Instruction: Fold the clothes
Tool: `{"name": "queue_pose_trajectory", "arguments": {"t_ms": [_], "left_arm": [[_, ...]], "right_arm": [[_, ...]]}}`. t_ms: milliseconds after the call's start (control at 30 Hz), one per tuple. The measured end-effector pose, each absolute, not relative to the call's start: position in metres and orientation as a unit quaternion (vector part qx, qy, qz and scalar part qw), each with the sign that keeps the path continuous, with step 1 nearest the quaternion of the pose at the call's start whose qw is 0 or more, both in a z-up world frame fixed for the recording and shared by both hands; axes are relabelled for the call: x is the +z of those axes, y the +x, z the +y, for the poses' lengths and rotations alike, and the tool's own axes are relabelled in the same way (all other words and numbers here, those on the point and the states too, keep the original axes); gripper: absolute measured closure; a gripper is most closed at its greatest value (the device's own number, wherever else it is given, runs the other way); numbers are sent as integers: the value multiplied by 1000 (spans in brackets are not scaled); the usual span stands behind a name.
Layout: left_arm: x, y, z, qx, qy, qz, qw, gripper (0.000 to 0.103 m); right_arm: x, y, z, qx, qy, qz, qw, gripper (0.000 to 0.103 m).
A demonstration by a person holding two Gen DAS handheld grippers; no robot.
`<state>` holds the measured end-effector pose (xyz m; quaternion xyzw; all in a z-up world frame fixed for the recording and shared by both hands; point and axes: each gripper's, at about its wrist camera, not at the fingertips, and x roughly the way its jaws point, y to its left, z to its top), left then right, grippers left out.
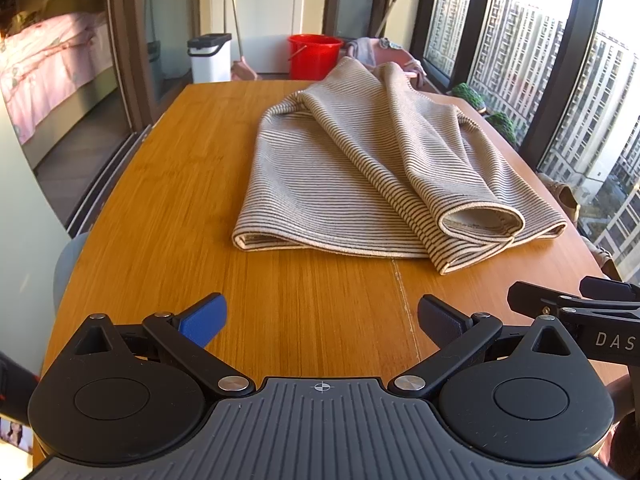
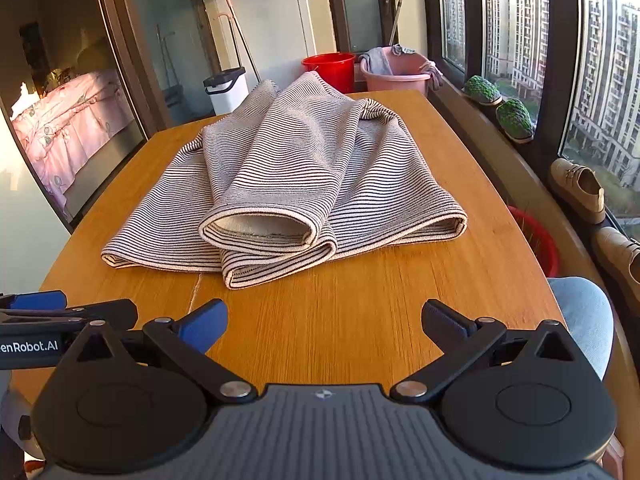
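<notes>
- The left gripper is held above the near edge of the tabletop; its fingers are spread wide apart and nothing is gripped between them.
- The right gripper is held likewise above the near edge of the tabletop, with its fingers spread wide and nothing held.
- In the left wrist view, part of the right gripper is seen at the right side, just beside the left one; in the right wrist view, part of the left gripper is seen at the left side.
- The striped garment is laid across the middle of the tabletop, well apart from both grippers, and reaches toward the far edge.
- A sleeve is folded over the body of the striped garment; its open cuff faces the near edge.
- A second layer is seen under the cuff; whether it is a second sleeve cannot be told for certain.
- The hem of the garment lies flat on the wood, nearest the grippers.
- Beyond the far edge a red bucket and a pink basin are seen.
</notes>
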<state>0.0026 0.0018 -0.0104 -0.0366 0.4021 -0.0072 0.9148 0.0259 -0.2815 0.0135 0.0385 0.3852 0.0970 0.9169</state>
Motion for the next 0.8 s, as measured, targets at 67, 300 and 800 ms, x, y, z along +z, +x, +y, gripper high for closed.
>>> {"name": "queue_pose_trajectory", "arguments": {"t_ms": [67,300,800], "left_arm": [[-11,3,2,-8,-38,403,914,0],[-16,11,6,-12,-46,408,912,0],[-13,101,22,-149,-71,359,919,0]], "right_arm": [[14,27,-281,96,37,386,917,0],[10,36,-284,89,31,394,914,0],[38,132,-284,141,63,327,933,0]]}}
